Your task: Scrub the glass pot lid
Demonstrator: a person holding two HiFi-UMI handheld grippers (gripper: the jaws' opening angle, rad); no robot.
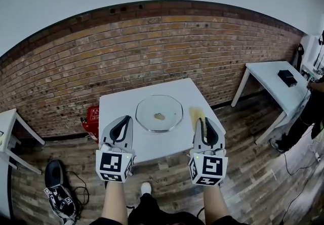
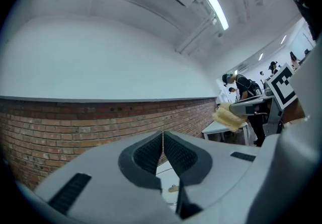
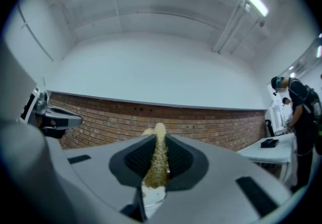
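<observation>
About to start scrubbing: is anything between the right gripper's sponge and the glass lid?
Nothing visible. Only bare white table lies between the sponge held by the right gripper and the glass lid.

One lid [image 1: 159, 113], one sponge [image 1: 196, 113], two claws [image 1: 124, 120] [image 1: 204, 122], three tables [image 1: 115, 103] [image 1: 263, 74] [image 1: 5, 122].

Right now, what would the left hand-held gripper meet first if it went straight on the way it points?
Probably the brick wall; the left hand-held gripper seems aimed level, passing over the table, though depth is unclear.
</observation>
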